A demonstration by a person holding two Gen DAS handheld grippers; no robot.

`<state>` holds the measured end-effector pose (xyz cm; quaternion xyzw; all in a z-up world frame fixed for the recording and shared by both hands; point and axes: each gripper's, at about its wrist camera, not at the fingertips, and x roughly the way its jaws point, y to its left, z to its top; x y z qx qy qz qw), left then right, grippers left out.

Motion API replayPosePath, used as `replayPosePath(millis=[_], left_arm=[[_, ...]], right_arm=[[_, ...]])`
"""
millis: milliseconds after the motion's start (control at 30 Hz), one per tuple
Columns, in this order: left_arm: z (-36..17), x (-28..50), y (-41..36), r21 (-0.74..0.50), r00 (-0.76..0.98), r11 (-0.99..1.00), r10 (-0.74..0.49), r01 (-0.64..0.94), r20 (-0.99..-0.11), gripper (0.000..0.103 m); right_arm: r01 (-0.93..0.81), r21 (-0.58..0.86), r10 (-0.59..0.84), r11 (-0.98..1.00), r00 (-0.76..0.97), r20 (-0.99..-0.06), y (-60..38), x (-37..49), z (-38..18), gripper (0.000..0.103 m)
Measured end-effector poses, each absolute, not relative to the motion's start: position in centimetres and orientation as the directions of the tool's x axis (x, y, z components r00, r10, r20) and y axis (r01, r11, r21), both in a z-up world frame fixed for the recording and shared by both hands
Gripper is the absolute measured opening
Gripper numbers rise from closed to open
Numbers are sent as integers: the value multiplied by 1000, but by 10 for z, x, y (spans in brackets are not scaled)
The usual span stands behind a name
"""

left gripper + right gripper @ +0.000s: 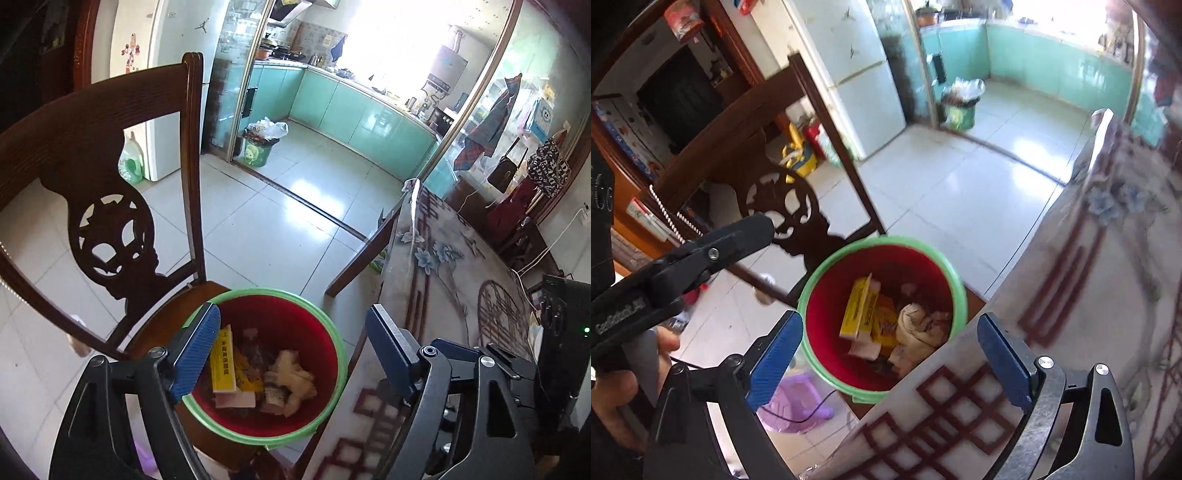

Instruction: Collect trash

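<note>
A red bin with a green rim (334, 332) stands on a wooden chair seat beside the table; it also shows in the right wrist view (955, 277). Inside lie a yellow box (223, 363), crumpled tissue (295, 376) and other scraps; the yellow box (857, 310) and tissue (916, 325) show in the right wrist view too. My left gripper (291, 354) is open and empty above the bin. My right gripper (890, 354) is open and empty above the bin's near side and the table edge. The left gripper's body (683, 266) shows at left in the right wrist view.
A carved dark wooden chair (110, 229) stands left of the bin. A table with a patterned cloth (461, 295) runs along the right. A green kitchen bin (258, 147) stands by the doorway. A purple stool (798, 402) sits on the tiled floor.
</note>
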<state>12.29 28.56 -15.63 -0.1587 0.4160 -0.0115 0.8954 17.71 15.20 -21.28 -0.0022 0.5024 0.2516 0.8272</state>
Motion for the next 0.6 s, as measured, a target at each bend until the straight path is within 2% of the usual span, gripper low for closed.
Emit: replayPosePath(millis=[133, 233, 267, 433, 600], left_arm=[[-128, 111, 272, -298, 704, 953, -172, -59, -689, 84], [-103, 93, 253, -306, 765, 952, -177, -27, -619, 95], [-92, 84, 245, -315, 790, 949, -185, -11, -584, 103], [-54, 37, 208, -320, 876, 947, -174, 24, -449, 103], [-29, -3, 173, -318, 908, 947, -163, 35, -386, 103]], right_arm=[[-380, 146, 343, 913, 525, -779, 130, 150, -158, 96], [-327, 80, 280, 941, 626, -728, 107, 126, -119, 96], [-308, 67, 262, 949, 655, -708, 98, 117, -108, 96], [-244, 50, 221, 969, 754, -619, 49, 65, -57, 96], [-213, 3, 178, 977, 810, -558, 8, 8, -20, 96]])
